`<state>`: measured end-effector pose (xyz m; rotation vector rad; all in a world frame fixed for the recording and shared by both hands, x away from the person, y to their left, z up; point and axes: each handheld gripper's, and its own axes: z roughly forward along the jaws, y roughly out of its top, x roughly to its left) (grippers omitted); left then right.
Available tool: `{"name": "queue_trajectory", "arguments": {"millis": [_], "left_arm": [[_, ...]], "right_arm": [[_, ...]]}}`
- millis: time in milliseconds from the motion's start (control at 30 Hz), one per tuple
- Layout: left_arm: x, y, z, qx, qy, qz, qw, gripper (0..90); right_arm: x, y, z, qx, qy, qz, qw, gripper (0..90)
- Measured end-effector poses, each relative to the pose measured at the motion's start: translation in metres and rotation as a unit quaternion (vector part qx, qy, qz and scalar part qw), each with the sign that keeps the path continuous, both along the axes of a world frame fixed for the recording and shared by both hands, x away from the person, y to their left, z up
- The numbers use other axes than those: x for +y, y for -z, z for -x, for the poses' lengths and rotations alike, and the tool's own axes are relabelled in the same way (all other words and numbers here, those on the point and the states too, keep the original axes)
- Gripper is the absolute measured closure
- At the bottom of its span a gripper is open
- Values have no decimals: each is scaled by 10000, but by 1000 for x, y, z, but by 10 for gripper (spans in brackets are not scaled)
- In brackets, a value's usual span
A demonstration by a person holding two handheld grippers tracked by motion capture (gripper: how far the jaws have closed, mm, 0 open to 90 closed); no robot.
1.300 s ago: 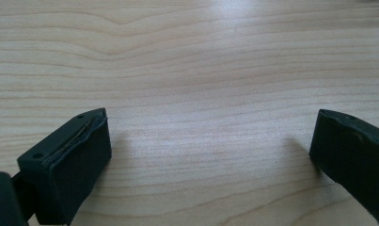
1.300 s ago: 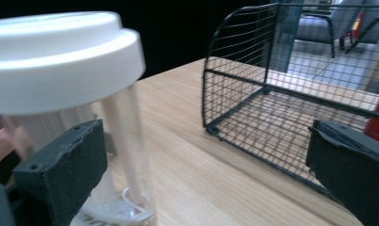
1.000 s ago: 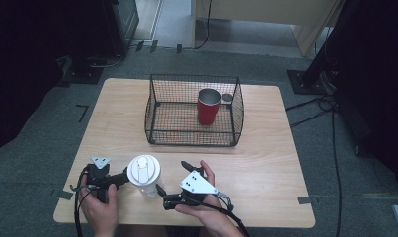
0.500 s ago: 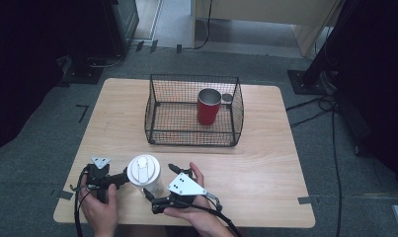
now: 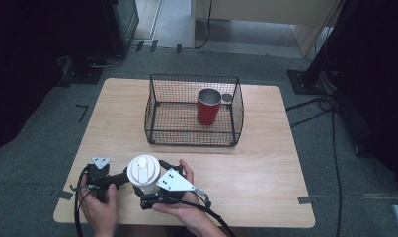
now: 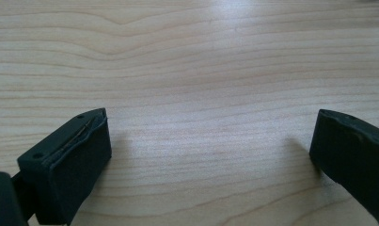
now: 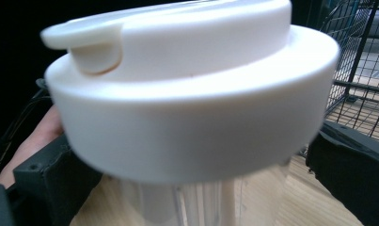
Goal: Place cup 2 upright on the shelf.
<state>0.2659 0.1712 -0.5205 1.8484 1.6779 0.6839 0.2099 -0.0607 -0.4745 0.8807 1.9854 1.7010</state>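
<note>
A clear tumbler with a white lid [image 5: 143, 172] stands near the table's front left edge. My right gripper [image 5: 150, 187] reaches in from the right, open, with one jaw on each side of the tumbler [image 7: 177, 94]. In the right gripper view [image 7: 196, 193] both jaws stand wider than the lid, with the clear body between them. My left gripper [image 5: 118, 179] rests just left of the tumbler. The left gripper [image 6: 210, 155] is open over bare wood with nothing between its jaws.
A black wire basket [image 5: 194, 78] stands mid-table at the back and holds an upright red cup [image 5: 208, 107] in its right part, with a small grey object [image 5: 227, 98] behind the cup. The wooden table [image 5: 265, 168] ends close in front of both hands.
My right gripper has slid left across the table until its jaws sit on either side of the tumbler. The left gripper and the tumbler have stayed put.
</note>
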Motion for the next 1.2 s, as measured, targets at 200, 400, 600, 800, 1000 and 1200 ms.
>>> {"name": "queue_trajectory", "arguments": {"millis": [200, 400, 600, 800, 1000, 1200], "left_arm": [[0, 0, 0, -5, -6, 6, 10000, 1], [0, 0, 0, -5, -4, 4, 10000, 1], [0, 0, 0, -3, -2, 4, 10000, 1], [0, 0, 0, 1, 1, -1, 10000, 1], [0, 0, 0, 4, -2, 4, 10000, 1], [0, 0, 0, 7, 2, -1, 10000, 1]], "right_arm": [[7, 1, -3, 35, 52, -19, 10000, 7], [9, 1, -4, 41, 80, -60, 9999, 87], [10, -1, -2, -55, 32, -61, 10000, 149], [7, -4, -3, -163, 43, -145, 9998, 158], [3, -7, -4, -194, 95, -252, 9994, 159], [-1, -12, -5, -264, 138, -288, 9991, 159]]}}
